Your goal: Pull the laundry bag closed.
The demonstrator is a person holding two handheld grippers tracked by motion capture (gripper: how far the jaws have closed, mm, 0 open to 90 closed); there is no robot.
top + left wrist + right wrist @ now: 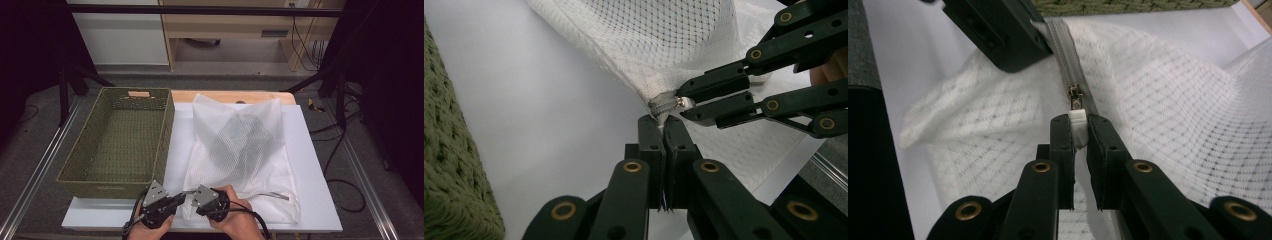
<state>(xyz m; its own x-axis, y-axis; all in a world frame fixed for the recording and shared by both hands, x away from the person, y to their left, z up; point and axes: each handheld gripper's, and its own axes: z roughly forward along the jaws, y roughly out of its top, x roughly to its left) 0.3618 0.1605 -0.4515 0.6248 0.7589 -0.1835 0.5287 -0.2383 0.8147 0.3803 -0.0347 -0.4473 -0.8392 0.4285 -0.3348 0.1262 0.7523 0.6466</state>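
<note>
A white mesh laundry bag (240,150) with a dark garment (239,134) inside lies on the white table (312,170). Both grippers meet at its near left corner. My left gripper (664,125) is shut on the bag's corner fabric (662,116), just below the grey zipper end (660,104). In the high view the left gripper (180,197) comes in from the left. My right gripper (1079,125) is shut on the white zipper pull tab (1077,121), with the metal slider (1075,94) just beyond its tips. The right gripper (190,193) reaches in from the right.
A green woven basket (167,130) stands on the table's left half, close beside the bag and both grippers. The table's near edge runs right under the hands. Past the table's far edge are a wooden bench (235,25) and cables (305,45) on the floor.
</note>
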